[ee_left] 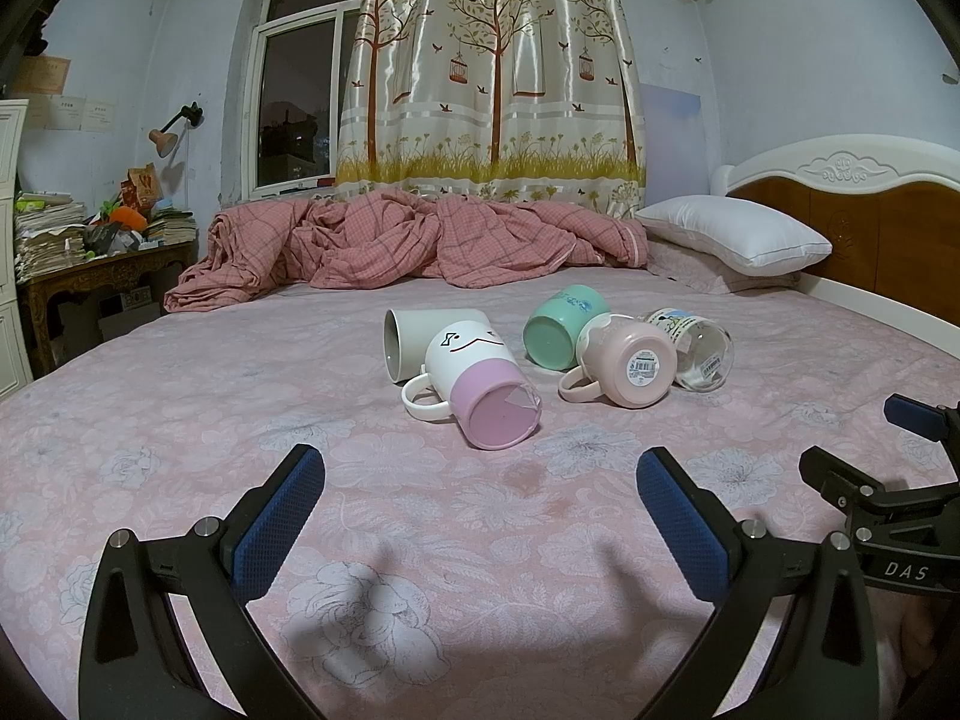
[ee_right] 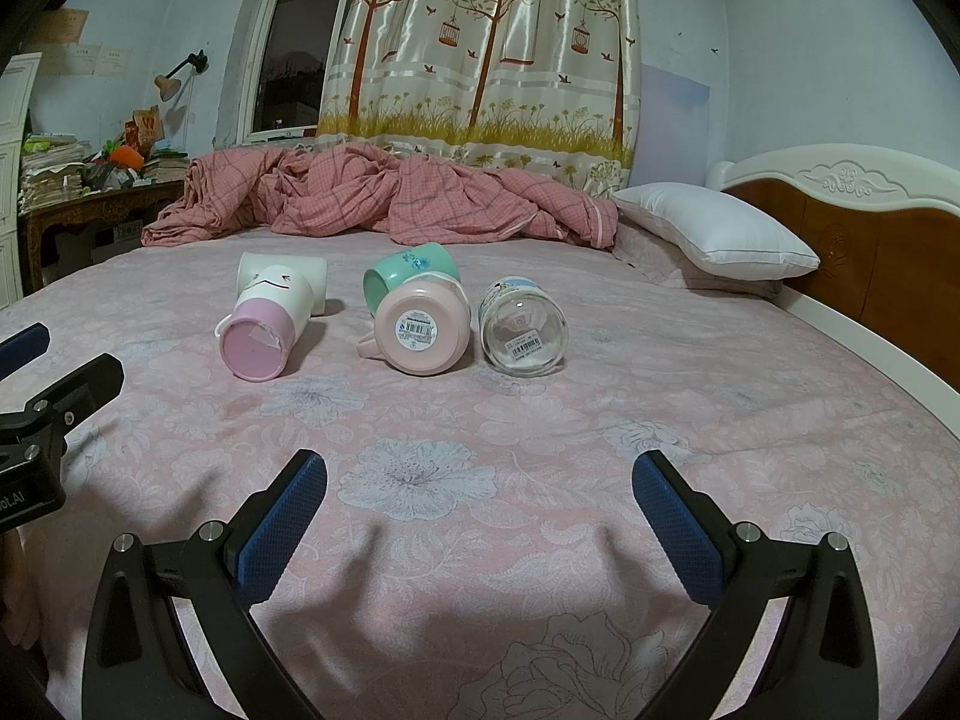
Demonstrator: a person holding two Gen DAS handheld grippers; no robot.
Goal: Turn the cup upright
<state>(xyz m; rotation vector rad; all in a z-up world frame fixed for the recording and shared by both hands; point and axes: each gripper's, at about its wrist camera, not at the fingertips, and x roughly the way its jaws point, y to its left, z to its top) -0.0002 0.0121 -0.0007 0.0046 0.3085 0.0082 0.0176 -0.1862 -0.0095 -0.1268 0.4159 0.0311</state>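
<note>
Several cups lie on their sides on the pink bed sheet (ee_left: pixel 180 432). A white-and-pink face mug (ee_left: pixel 474 384) (ee_right: pixel 267 324) lies bottom towards me, with a plain white cup (ee_left: pixel 414 342) (ee_right: pixel 318 279) behind it. A pale pink mug (ee_left: pixel 630 363) (ee_right: pixel 420 327) lies against a green cup (ee_left: pixel 561 330) (ee_right: pixel 408 273). A clear glass cup (ee_left: pixel 699 348) (ee_right: pixel 525 327) lies at the right. My left gripper (ee_left: pixel 480 492) is open and empty, short of the face mug. My right gripper (ee_right: pixel 480 498) is open and empty, short of the pink mug and glass.
A crumpled pink plaid quilt (ee_left: pixel 408 246) lies across the far side of the bed. A white pillow (ee_left: pixel 732 231) and headboard (ee_left: pixel 870 222) are at the right. A cluttered wooden table (ee_left: pixel 102 264) stands left of the bed. Curtain (ee_left: pixel 492 66) and window behind.
</note>
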